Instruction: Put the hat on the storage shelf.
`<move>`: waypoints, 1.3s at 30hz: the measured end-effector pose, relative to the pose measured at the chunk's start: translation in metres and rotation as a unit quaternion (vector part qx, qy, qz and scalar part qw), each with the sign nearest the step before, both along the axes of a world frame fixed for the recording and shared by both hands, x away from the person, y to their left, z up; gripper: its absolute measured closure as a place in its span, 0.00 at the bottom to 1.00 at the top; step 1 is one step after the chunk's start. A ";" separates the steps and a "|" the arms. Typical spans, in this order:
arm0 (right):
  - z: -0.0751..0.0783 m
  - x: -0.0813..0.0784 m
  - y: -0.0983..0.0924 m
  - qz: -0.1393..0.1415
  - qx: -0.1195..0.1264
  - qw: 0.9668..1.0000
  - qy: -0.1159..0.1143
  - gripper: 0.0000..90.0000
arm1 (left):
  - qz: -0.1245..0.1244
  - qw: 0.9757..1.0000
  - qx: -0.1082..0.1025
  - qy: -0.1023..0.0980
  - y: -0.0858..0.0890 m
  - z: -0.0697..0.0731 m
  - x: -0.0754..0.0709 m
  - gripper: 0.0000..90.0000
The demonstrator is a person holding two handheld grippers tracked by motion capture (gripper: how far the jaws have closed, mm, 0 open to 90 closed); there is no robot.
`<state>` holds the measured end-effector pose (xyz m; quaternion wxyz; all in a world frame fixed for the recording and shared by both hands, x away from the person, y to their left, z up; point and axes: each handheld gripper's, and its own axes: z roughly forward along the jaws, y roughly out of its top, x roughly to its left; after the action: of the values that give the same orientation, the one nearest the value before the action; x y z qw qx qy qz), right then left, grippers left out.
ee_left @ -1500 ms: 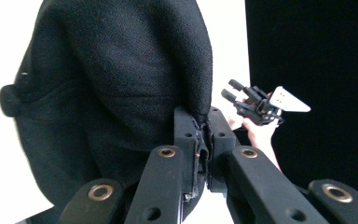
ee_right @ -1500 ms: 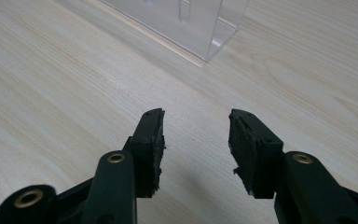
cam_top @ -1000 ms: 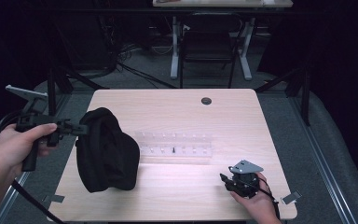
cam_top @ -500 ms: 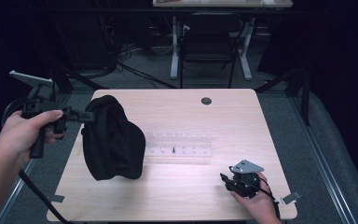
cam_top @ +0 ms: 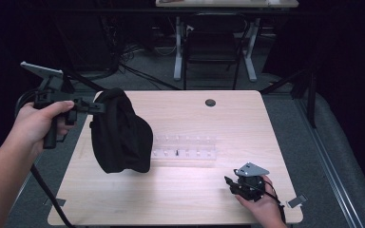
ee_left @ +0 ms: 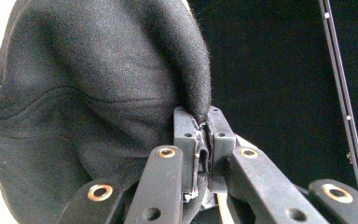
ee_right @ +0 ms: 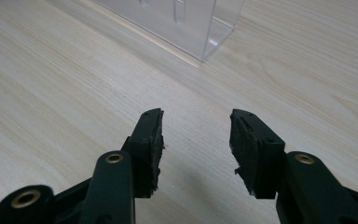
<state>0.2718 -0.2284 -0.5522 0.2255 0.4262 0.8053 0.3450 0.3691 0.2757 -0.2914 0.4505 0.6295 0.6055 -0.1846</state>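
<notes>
A black cloth cap (cam_top: 121, 133) hangs in the air over the left part of the wooden table (cam_top: 180, 204). My left gripper (cam_top: 100, 108) is shut on the cap's edge near its top. In the left gripper view the cap (ee_left: 88, 102) bulges to the left, and its folded edge is pinched between the two pads of the left gripper (ee_left: 204, 122). My right gripper (cam_top: 229, 183) rests low at the table's front right, open, with nothing between its fingers. The right gripper view has the right gripper (ee_right: 196, 126) over bare wood.
A clear plastic rack (cam_top: 185, 147) with several small slots lies in the middle of the table, just right of the cap; its corner (ee_right: 205, 28) lies ahead of the right gripper. A round cable hole (cam_top: 210, 102) sits near the far edge. Chairs and table legs stand beyond.
My left hand has lifted the cap up and toward the far side, so it now hangs higher above the table. The right gripper has stayed where it was.
</notes>
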 end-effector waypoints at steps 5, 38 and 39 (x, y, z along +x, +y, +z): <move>0.001 0.000 -0.001 -0.001 0.003 1.000 -0.001 0.60 | -0.003 1.000 -0.004 -0.005 -0.013 0.003 0.010 0.95; 0.005 -0.001 -0.010 -0.004 0.019 1.000 -0.005 0.60 | -0.014 1.000 0.015 -0.005 -0.081 -0.002 0.057 0.95; 0.005 -0.001 -0.010 -0.004 0.019 1.000 -0.005 0.60 | -0.014 1.000 0.015 -0.005 -0.081 -0.002 0.057 0.95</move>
<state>0.2712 -0.2379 -0.5475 0.2225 0.4317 0.7959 0.3615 0.4258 0.1945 -0.2931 0.4418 0.6457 0.5966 -0.1787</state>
